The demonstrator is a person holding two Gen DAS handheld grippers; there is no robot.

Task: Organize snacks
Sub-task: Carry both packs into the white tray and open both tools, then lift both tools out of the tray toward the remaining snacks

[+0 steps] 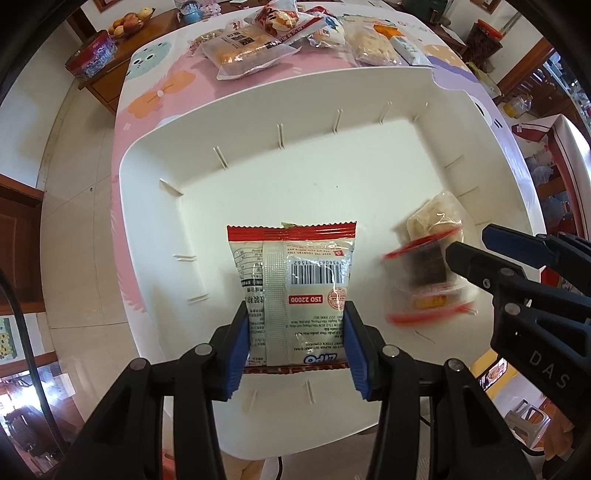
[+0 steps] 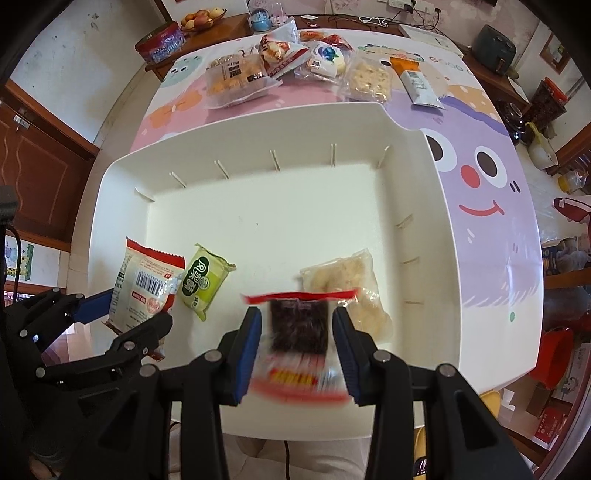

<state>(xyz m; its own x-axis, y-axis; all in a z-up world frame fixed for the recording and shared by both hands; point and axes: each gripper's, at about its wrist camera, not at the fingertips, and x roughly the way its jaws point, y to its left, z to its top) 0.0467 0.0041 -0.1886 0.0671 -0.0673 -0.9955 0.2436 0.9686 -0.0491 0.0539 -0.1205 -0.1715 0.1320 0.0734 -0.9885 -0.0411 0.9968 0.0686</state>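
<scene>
My left gripper (image 1: 293, 347) is shut on a white and red snack packet (image 1: 291, 284) with a barcode, held over the white bin (image 1: 258, 122). It also shows in the right wrist view (image 2: 144, 291), between the left gripper's fingers (image 2: 122, 314). My right gripper (image 2: 297, 350) has a red-edged packet with a dark snack (image 2: 299, 328) between its fingers; the packet is motion-blurred. It also shows in the left wrist view (image 1: 428, 273). A green packet (image 2: 203, 280) and a clear pale packet (image 2: 347, 291) lie in the bin (image 2: 295, 122).
Several more snack packets (image 2: 236, 81) lie in a pile on the pink and purple tablecloth (image 2: 480, 206) beyond the bin. A sideboard with a fruit bowl (image 2: 201, 18) and a red tin (image 2: 160, 42) stands behind the table.
</scene>
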